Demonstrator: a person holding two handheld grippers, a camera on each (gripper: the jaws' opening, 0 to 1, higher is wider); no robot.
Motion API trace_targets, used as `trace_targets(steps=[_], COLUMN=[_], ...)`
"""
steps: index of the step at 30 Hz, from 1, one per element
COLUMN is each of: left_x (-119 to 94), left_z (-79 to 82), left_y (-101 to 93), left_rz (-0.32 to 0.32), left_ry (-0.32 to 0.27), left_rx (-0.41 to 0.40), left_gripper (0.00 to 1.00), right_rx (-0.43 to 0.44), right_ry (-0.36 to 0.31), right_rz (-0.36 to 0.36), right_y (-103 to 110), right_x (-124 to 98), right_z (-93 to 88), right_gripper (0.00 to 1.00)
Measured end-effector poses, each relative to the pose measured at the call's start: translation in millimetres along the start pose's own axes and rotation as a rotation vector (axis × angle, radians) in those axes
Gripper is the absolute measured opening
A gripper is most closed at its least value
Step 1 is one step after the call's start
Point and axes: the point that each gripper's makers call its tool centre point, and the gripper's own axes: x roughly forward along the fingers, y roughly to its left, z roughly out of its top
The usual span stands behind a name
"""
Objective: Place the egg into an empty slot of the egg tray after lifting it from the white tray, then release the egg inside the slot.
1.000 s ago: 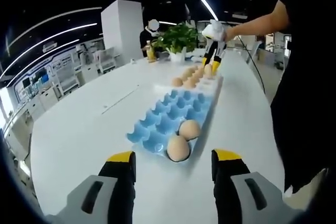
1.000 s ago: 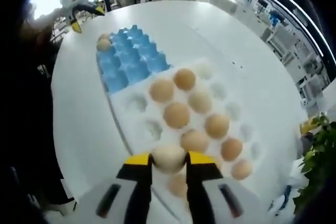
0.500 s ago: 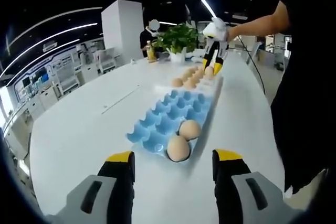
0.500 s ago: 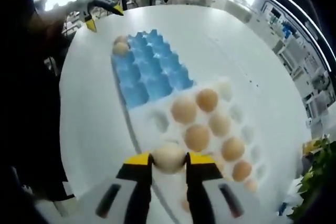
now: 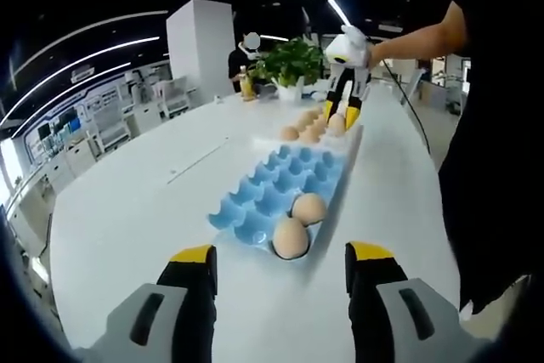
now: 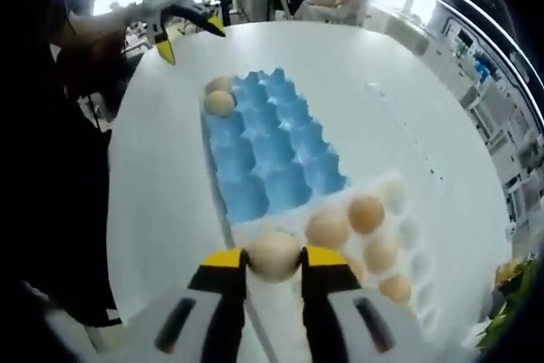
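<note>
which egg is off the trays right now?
The pale egg clamped in the right tongs, held above the white tray; every other egg sits in a slot.

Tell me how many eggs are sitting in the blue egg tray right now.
2. Both sit side by side in the end row of the blue egg tray nearest the left gripper: one egg at the corner, another egg beside it.

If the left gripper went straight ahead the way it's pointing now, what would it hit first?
Probably the near end of the blue egg tray, at the closest brown egg there. The left gripper is open; depth is hard to judge.
</note>
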Motion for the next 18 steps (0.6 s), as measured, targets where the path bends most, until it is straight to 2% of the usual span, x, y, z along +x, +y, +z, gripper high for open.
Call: trace_targets(steps=[18], left_x=[0.5], left_z=[-0.6], left_y=[0.2], left_rz=[0.000], left_ry=[-0.006], left_rx=[0.000], left_gripper=[0.60], right_rx=[-0.055], right_ry=[-0.037], right_rz=[0.062], right_y=[17.7], right_x=[21.4], right_z=[35.5], right_gripper=[0.24])
